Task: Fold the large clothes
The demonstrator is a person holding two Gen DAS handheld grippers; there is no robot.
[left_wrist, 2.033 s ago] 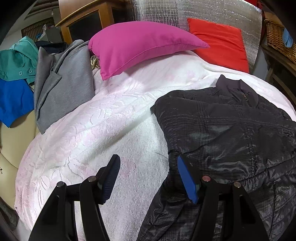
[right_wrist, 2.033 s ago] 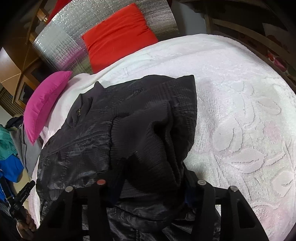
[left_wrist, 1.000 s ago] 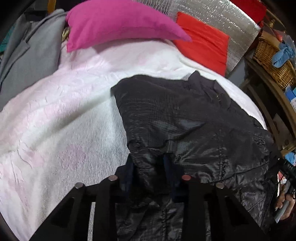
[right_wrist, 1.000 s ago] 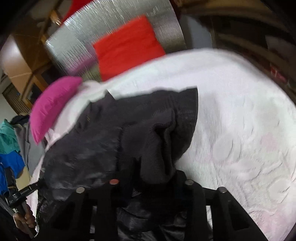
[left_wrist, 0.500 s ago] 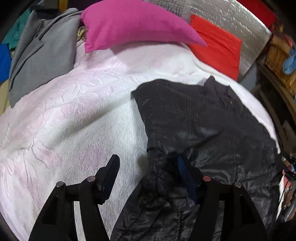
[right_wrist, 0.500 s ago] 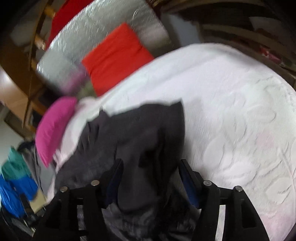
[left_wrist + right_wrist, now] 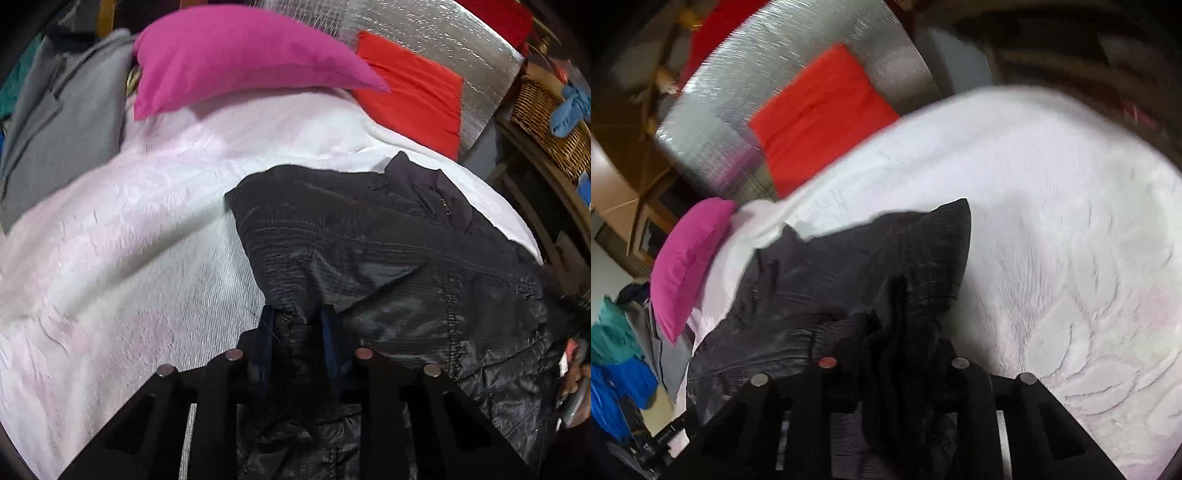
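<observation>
Two pairs of tongs had hold of the black jacket on the bed. The left tongs were pinched narrow on a bunched fold at the jacket's near left edge, the blue pads pressed into the shiny fabric. The right tongs were closed on a gathered wad of dark cloth near the jacket's right side, though their tips were mostly buried in it.

The jacket lay spread across the middle of the white and pale pink bedspread, collar toward the head of the bed. Left of the jacket's edge the bedspread ran wide and bare as far as the gray coat draped at the far left. On the right side, in the right wrist view, a broad stretch of embossed bedspread lay open beside the jacket's upper corner.

At the head, a magenta pillow and a red pillow leaned against a silver foil-like panel, both well apart from the jacket. A wicker basket with a blue cloth sat beyond the bed's right edge. Teal and blue garments were heaped off the left side.
</observation>
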